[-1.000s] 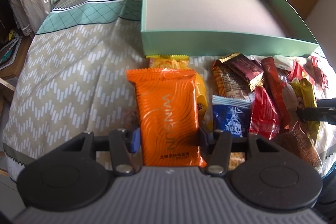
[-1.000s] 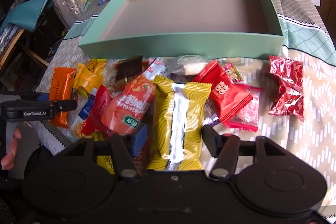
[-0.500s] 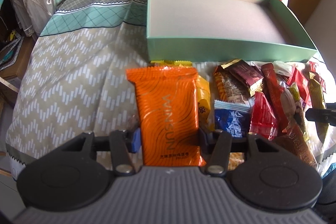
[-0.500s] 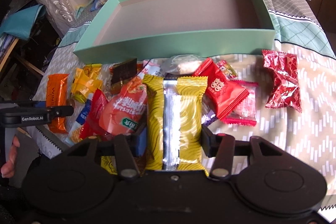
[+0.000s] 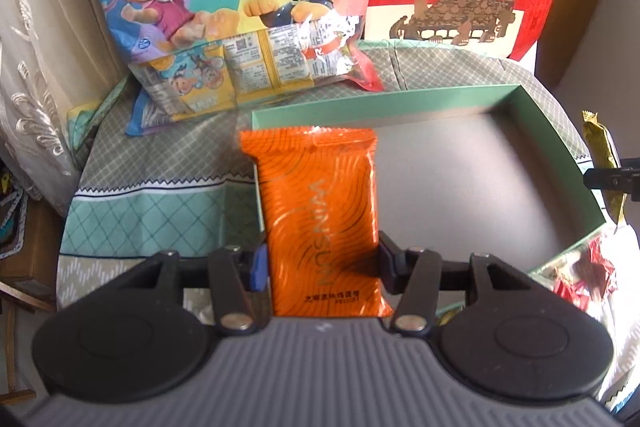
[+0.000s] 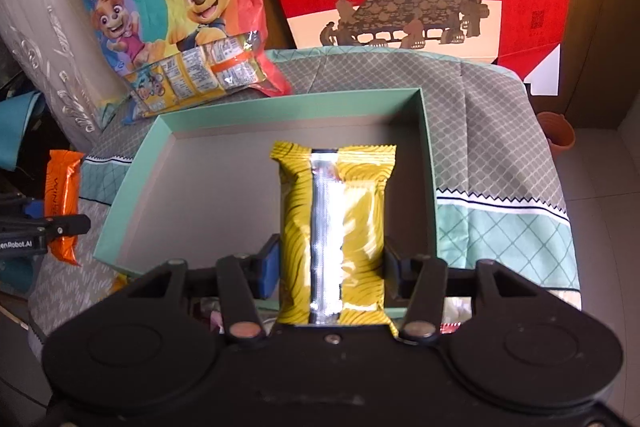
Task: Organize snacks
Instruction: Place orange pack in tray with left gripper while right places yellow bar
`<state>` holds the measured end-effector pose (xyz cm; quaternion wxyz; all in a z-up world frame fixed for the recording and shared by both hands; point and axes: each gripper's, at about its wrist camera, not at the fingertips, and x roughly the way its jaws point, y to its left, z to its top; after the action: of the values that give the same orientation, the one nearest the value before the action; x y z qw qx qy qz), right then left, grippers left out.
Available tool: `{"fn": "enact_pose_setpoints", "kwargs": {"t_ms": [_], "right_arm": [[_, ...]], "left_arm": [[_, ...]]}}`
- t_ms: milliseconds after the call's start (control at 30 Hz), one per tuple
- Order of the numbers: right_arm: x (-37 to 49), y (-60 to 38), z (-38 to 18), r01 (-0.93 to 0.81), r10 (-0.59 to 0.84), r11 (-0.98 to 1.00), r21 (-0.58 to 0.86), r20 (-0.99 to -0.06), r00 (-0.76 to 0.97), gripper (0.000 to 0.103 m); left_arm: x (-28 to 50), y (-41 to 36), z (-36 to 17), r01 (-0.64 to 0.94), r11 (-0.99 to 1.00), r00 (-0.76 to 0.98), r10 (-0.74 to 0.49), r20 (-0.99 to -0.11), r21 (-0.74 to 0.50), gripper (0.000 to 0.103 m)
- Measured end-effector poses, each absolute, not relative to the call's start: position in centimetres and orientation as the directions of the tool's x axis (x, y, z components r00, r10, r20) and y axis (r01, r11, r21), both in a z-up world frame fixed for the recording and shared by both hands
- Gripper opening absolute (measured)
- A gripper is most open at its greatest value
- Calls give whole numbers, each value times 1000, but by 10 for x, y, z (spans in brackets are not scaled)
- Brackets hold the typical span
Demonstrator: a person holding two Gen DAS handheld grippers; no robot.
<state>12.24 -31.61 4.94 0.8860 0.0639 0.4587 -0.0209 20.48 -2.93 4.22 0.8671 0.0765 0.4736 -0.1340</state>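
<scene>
While our left gripper (image 5: pixel 320 263) clamps the orange packet (image 5: pixel 318 215) and our right gripper (image 6: pixel 331 263) the yellow packet (image 6: pixel 334 227), we see the mint box (image 6: pixel 427 163) on a patterned tablecloth (image 6: pixel 492 155).

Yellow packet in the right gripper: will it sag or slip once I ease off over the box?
The yellow packet probably stays fairly stiff: it juts out unsupported without drooping. Its glossy film looks slippery, so it should slide free easily. Puffy, so likely light and unlikely to bounce out of the green box.
</scene>
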Motion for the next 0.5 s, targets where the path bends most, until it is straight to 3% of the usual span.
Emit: {"fn": "enact_pose_setpoints", "kwargs": {"t_ms": [233, 500], "right_arm": [[209, -351, 11, 172, -46, 984, 57, -839, 543, 50], [257, -351, -21, 143, -57, 989, 22, -852, 521, 53]], "left_arm": [[291, -56, -10, 238, 970, 464, -73, -883, 44, 51], [322, -59, -38, 223, 973, 448, -48, -893, 60, 53]]}}
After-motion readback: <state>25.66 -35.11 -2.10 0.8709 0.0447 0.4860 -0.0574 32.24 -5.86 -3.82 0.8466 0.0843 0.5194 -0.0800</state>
